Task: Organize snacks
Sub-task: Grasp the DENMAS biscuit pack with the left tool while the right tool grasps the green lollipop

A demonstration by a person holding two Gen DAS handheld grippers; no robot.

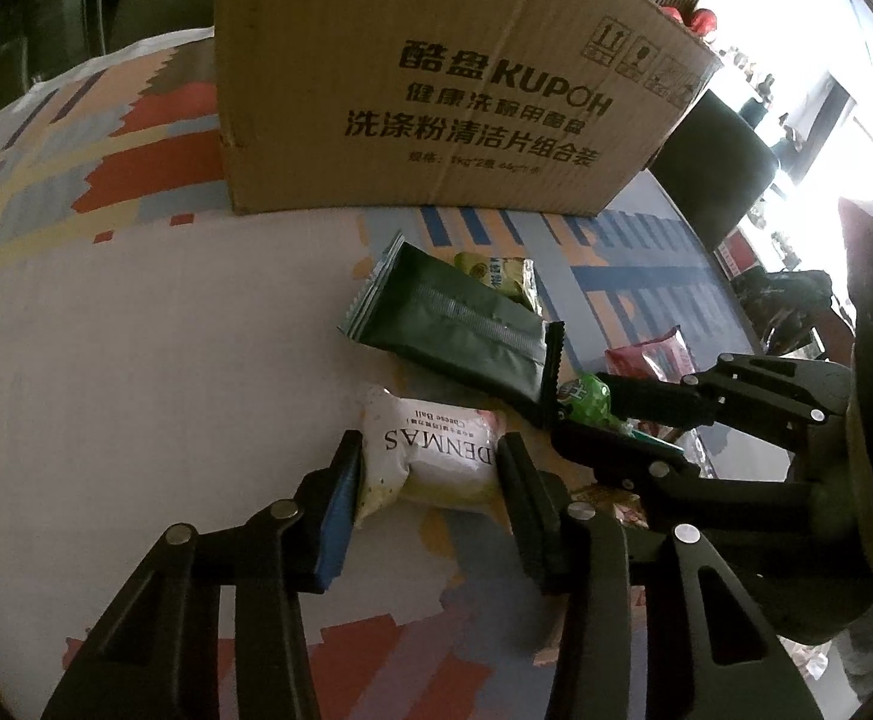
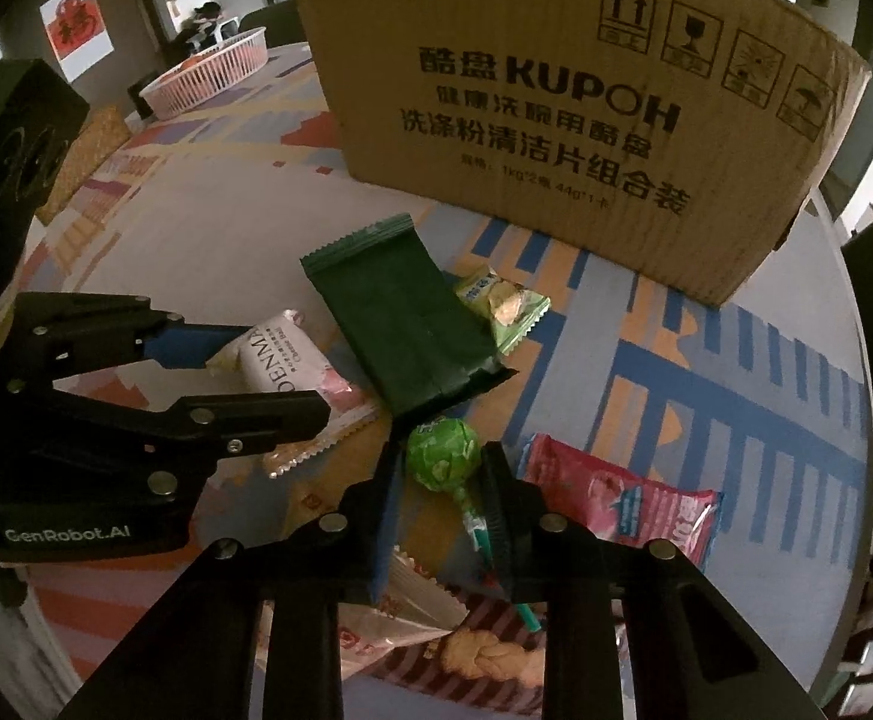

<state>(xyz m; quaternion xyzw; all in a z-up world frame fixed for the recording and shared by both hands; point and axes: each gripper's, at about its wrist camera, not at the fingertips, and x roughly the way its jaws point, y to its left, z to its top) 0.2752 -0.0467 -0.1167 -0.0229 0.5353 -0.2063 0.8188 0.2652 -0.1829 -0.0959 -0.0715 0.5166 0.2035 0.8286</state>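
My left gripper (image 1: 430,468) has its fingers pressed on both sides of a white DENMAS cheese ball packet (image 1: 436,456) that rests on the table; it also shows in the right wrist view (image 2: 292,360). My right gripper (image 2: 436,474) straddles a green lollipop (image 2: 443,456), its fingers close at each side of the ball; contact is unclear. A dark green packet (image 2: 406,324) lies just beyond, with a light green snack (image 2: 505,306) behind it. A pink packet (image 2: 628,510) lies to the right. The cardboard box (image 2: 556,108) stands at the back.
A pink plastic basket (image 2: 208,72) stands at the far left of the patterned tablecloth (image 2: 706,372). More snack wrappers (image 2: 436,648) lie under my right gripper. The round table's edge curves off at the right.
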